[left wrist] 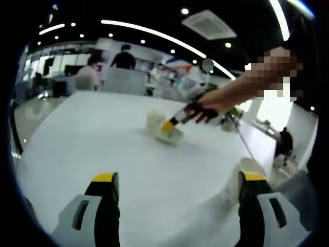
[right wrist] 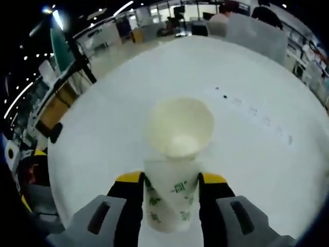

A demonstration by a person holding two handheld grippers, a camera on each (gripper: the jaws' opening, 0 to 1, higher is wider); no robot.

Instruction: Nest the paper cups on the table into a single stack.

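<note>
In the right gripper view my right gripper [right wrist: 171,177] is shut on a white paper cup with green print [right wrist: 172,203]. Just beyond its far end stands a second paper cup [right wrist: 180,126], its open mouth facing the camera. The two touch, and I cannot tell whether one sits inside the other. In the left gripper view the same two cups [left wrist: 164,128] rest mid-table, with the right gripper [left wrist: 168,125] at them, held by a gloved hand. My left gripper [left wrist: 178,177] hangs open over the near table. A pale blurred shape [left wrist: 245,165] lies by its right jaw.
The round white table [left wrist: 103,134] stretches wide around the cups, its surface [right wrist: 257,77] bare apart from small dark specks. Chairs and people stand beyond its far edge [left wrist: 123,59]. The person's forearm [left wrist: 241,87] reaches in from the right.
</note>
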